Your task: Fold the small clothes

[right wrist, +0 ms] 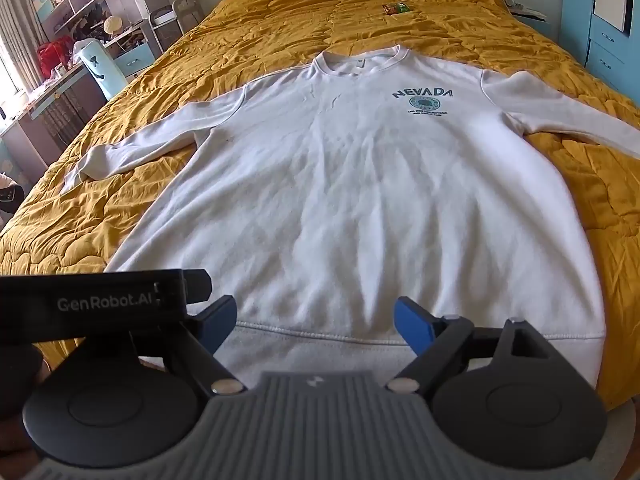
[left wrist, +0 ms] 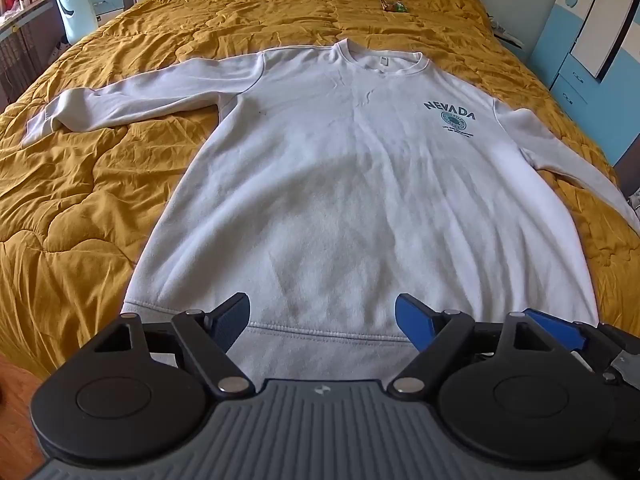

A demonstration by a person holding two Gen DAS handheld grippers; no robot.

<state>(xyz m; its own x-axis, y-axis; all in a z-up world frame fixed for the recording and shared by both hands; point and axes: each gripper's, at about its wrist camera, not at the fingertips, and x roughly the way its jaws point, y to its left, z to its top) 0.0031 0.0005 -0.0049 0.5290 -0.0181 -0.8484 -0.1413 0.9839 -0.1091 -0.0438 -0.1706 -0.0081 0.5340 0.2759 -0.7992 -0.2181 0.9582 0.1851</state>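
We see a white long-sleeved cotton sweatshirt with a teal "NEVADA" chest print [left wrist: 352, 184] spread flat, front up, on a bed covered by a mustard-yellow quilted bedspread [left wrist: 80, 208]. Its long axis runs away from us: the ribbed hem band [left wrist: 320, 340] lies nearest, directly under both tools, and the round neckline [left wrist: 384, 60] lies farthest, toward the head of the bed. Both sleeves stretch outward, the left sleeve [left wrist: 132, 92] ending in a slightly bunched cuff, the right sleeve [right wrist: 560, 112] running off the edge of the right wrist view.

The left gripper [left wrist: 322, 320] hangs above the hem, tilted steeply downward, its jaws standing wide apart with only cloth showing between them and nothing clamped. The right gripper [right wrist: 314, 320] hangs likewise over the hem, jaws equally spread and empty. The two tools sit side by side, the left one's black body visible at the near left of the right wrist view.

We judge that no fold is yet made. Since the garment lies straight ahead of both pairs of jaws, each hand is nearer its own side: left hand to the left hem corner and sleeve, right hand to the right. A small green-and-red wrapper [left wrist: 394, 6] lies well beyond the neckline, clear of the work.
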